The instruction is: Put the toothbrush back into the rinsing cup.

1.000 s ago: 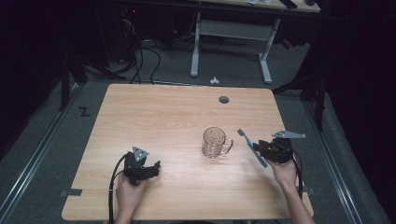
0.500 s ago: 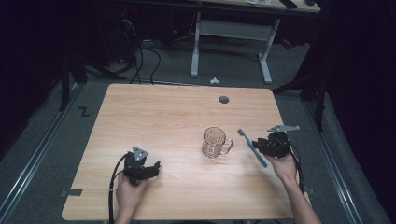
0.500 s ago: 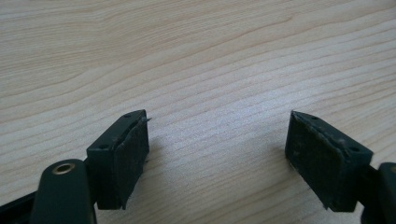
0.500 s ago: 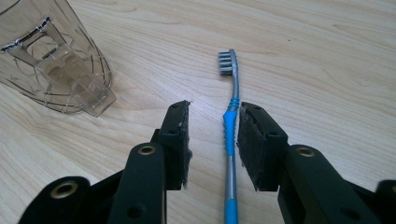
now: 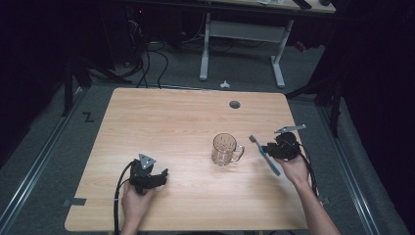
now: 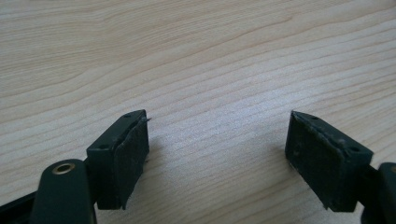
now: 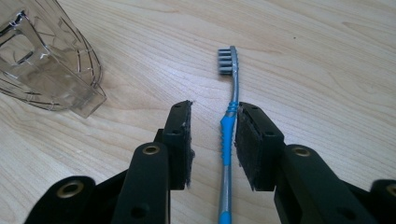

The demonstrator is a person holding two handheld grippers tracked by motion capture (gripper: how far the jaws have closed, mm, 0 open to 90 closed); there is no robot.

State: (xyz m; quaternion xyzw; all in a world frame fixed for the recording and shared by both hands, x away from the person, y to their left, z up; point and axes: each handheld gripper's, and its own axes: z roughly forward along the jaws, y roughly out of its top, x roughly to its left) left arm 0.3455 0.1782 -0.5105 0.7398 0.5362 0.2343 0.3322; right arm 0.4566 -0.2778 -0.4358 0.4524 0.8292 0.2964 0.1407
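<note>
- Dark floor with cables and a white desk frame surrounds the light wooden table (image 5: pixel 161 117), which has a round cable hole (image 5: pixel 235 104) near its far edge.
- On the right side of the table lies a blue and grey toothbrush (image 7: pixel 229 130), flat on the wood, bristle head pointing away from the person.
- The right gripper (image 7: pixel 212 140) straddles the toothbrush handle; its jaws have just been closing and stand partly open.
- In the right gripper view the handle lies between the pads: it sits against, or just beside, the right-hand pad (image 7: pixel 245 144), while a clear gap separates it from the other pad. No firm grip shows.
- A clear glass mug (image 5: pixel 225 149) stands upright near the table's middle, just left of the brush head, handle turned toward the right gripper.
- The left gripper (image 6: pixel 217 149) rests low over bare wood at the near left, well apart from mug and toothbrush, jaws wide open with nothing between them.
</note>
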